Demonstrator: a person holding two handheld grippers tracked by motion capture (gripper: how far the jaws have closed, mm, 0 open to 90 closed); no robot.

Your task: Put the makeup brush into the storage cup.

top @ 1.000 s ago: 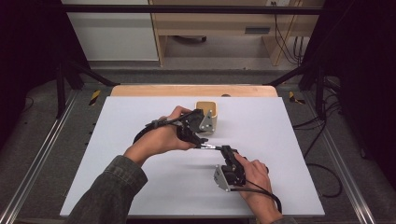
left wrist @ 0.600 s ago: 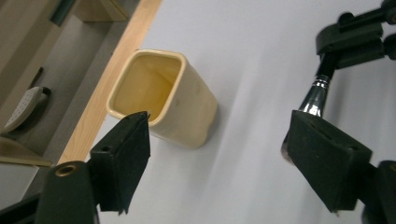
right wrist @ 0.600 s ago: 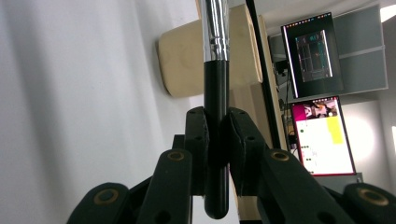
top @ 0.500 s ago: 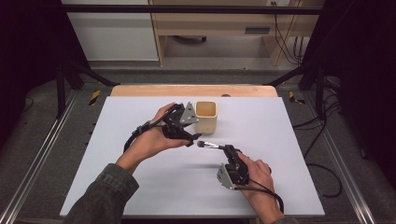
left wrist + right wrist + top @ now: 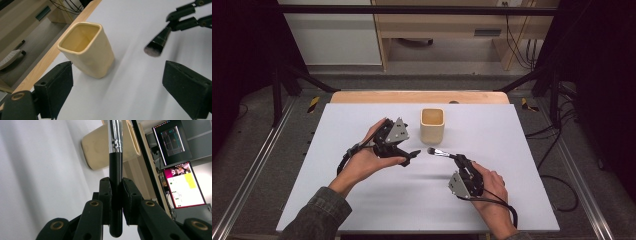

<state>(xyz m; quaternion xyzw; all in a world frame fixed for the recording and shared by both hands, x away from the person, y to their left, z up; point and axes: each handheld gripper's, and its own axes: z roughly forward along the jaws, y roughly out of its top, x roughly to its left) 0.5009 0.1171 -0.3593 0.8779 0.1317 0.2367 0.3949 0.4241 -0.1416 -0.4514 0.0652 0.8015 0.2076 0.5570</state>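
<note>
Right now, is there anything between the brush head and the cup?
No. In the left gripper view, only bare white table lies between the cup and the brush clamped in the right gripper.

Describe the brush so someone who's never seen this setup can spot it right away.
Start at the white table and find the cream square cup standing near its far edge. Just in front of the cup, the right tool clamps a slim black handle. That is the makeup brush: silver ferrule, dark bristle tuft pointing toward the open left tool, the only thing held above the table.
</note>
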